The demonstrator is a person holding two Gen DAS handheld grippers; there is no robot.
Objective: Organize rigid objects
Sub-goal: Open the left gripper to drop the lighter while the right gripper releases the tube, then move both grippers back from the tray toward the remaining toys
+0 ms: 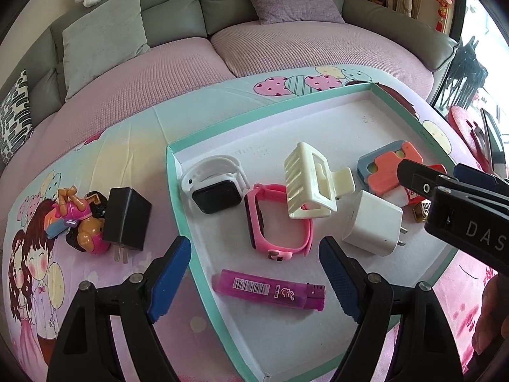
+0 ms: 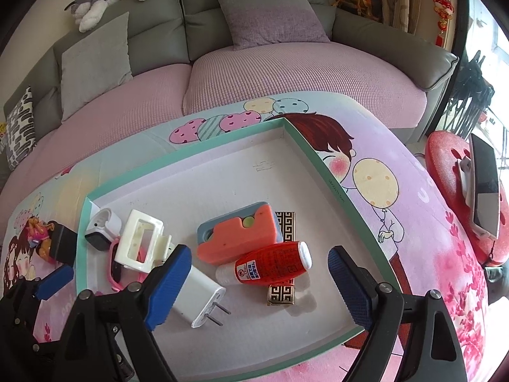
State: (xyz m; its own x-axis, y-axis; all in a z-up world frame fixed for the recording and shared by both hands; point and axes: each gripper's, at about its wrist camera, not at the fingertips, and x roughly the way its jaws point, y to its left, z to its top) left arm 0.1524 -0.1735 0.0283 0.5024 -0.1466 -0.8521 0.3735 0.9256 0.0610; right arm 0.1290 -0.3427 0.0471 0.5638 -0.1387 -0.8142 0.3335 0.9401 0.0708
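A teal-rimmed white tray point(image 1: 173, 191) lies on the cartoon tablecloth. In it are a white smartwatch point(image 1: 213, 187), a pink watch point(image 1: 276, 222), a cream hair claw point(image 1: 311, 184), a white charger point(image 1: 372, 222), an orange-and-blue block point(image 2: 238, 235), a red bottle point(image 2: 273, 265), a patterned gold box point(image 2: 284, 229) and a purple lighter point(image 1: 270, 289). My left gripper point(image 1: 254, 273) hangs open just above the lighter, pads clear of it. My right gripper point(image 2: 259, 286) stands open over the white charger and red bottle, holding nothing. Left of the tray sit a black charger point(image 1: 127, 219) and a toy figure point(image 1: 82, 219).
A pink-and-grey sofa point(image 1: 286, 47) with cushions curves behind the table. At the right a red stool point(image 2: 445, 165) carries a phone point(image 2: 483, 187). The far half of the tray floor is bare. The right gripper point(image 1: 429, 175) reaches in from the right in the left wrist view.
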